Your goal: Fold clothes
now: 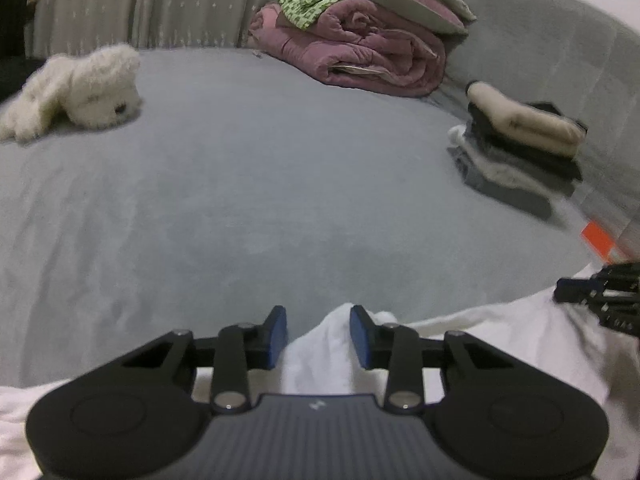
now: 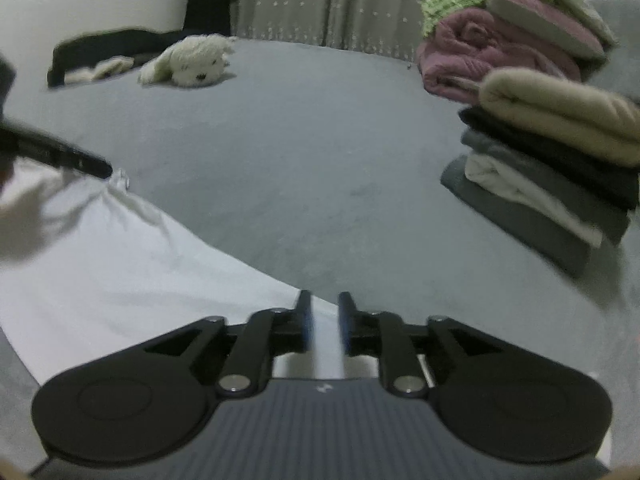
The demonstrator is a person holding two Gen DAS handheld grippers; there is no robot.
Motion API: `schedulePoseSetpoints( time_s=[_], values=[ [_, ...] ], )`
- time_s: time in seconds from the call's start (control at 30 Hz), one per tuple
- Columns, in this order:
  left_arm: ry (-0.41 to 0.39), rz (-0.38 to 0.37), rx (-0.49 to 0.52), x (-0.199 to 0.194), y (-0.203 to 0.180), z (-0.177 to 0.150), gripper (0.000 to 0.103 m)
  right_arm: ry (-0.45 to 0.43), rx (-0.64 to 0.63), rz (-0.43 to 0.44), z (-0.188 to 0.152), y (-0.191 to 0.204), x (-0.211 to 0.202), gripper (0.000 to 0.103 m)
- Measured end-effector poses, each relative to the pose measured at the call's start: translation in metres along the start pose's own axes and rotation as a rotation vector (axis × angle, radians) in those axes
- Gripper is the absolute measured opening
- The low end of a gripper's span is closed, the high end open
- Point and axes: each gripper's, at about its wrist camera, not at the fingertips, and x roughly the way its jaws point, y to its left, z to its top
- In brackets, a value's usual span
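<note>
A white garment (image 1: 500,340) lies on the grey bed sheet (image 1: 240,200) along the near edge. My left gripper (image 1: 319,328) is shut on a raised bunch of it, which fills the gap between the blue pads. In the right wrist view that gripper's tip (image 2: 100,168) sits at a puckered corner, with wrinkles fanning out across the white garment (image 2: 120,272). My right gripper (image 2: 324,316) has its jaws apart over the garment's edge, and a strip of flat cloth shows between them. The right gripper (image 1: 568,292) also appears at the garment's right end.
A stack of folded clothes (image 2: 552,176) with a beige piece on top stands on the right. Behind it a rolled pink quilt (image 1: 360,52) carries green patterned cloth. A white plush toy (image 1: 80,88) lies far left, with a dark item (image 2: 112,44) beyond it.
</note>
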Motion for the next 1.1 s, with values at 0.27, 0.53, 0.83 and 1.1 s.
schedulePoseSetpoints(
  time_s=[0.27, 0.53, 0.83, 1.1],
  values=[
    [0.021, -0.01, 0.046, 0.014, -0.015, -0.007, 0.014, 0.037, 0.035, 0.026, -0.005, -0.005, 0.007, 0.037],
    [-0.135, 0.125, 0.061, -0.001, -0.028, -0.014, 0.004, 0.027, 0.023, -0.007, -0.007, -0.005, 0.007, 0.04],
    [-0.119, 0.197, 0.066, 0.011, -0.028, -0.018, 0.014, -0.005, 0.044, -0.043, -0.01, -0.006, 0.0, 0.043],
    [-0.197, 0.171, 0.106, -0.018, -0.043, -0.021, 0.045, -0.051, 0.116, 0.043, -0.013, 0.004, -0.021, 0.043]
  ],
)
